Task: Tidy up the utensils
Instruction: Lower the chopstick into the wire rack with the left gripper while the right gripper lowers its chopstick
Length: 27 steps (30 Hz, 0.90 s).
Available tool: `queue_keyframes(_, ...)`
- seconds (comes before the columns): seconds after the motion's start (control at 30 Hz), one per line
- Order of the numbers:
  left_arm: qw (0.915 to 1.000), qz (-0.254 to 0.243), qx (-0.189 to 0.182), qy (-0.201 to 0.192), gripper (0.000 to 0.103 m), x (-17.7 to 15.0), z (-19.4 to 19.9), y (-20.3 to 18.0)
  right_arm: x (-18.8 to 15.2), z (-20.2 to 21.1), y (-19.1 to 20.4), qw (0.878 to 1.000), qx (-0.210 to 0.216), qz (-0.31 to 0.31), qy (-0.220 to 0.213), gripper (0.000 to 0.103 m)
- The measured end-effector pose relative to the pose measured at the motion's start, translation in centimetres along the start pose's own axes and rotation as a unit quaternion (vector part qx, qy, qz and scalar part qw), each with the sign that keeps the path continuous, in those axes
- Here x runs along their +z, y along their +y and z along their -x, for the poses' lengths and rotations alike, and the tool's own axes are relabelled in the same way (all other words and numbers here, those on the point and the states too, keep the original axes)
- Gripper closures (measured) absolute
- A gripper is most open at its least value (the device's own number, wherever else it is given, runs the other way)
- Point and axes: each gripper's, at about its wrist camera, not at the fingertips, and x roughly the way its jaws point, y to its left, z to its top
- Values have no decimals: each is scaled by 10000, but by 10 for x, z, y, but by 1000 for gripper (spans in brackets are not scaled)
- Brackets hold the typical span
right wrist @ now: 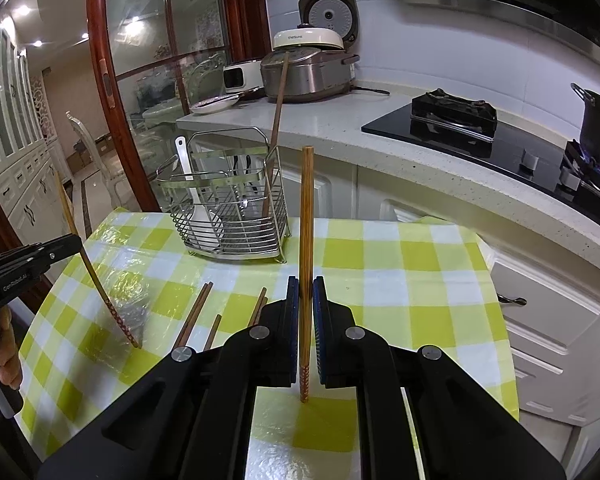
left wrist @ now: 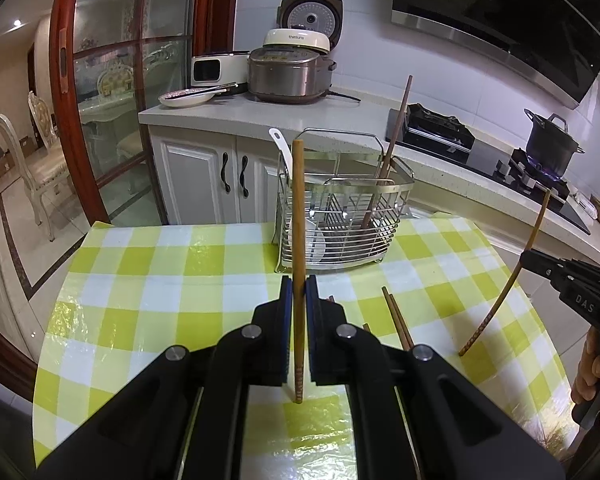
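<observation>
- The left hand-held gripper [left wrist: 299, 284] is closed around a light chopstick [left wrist: 298, 208], held upright above the table [left wrist: 140, 280].
- The right hand-held gripper [right wrist: 306, 286] clamps another striped chopstick [right wrist: 306, 220] upright.
- Dark chopsticks [right wrist: 194, 314] lie on the table, near the wire utensil basket [right wrist: 228, 216].

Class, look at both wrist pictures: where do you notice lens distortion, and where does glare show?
Left wrist view: the right gripper's chopstick looks bowed near the edge, and the door frame curves; glare streaks the plastic-covered tablecloth. Right wrist view: the counter edge bends, and ceiling lights reflect in the glass door.
</observation>
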Motion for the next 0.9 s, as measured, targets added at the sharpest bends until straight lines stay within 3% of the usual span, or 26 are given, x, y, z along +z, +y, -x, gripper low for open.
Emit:
queue_keyframes(0.4,9997,-112,-16,-194,96,24,7,-3,27,10,4,9998,-6,125,-182,93)
queue_keyframes(0.9,9966,-218,-29,-796,96,107,31,-9,132,29,31,9962,194,316,-790,93)
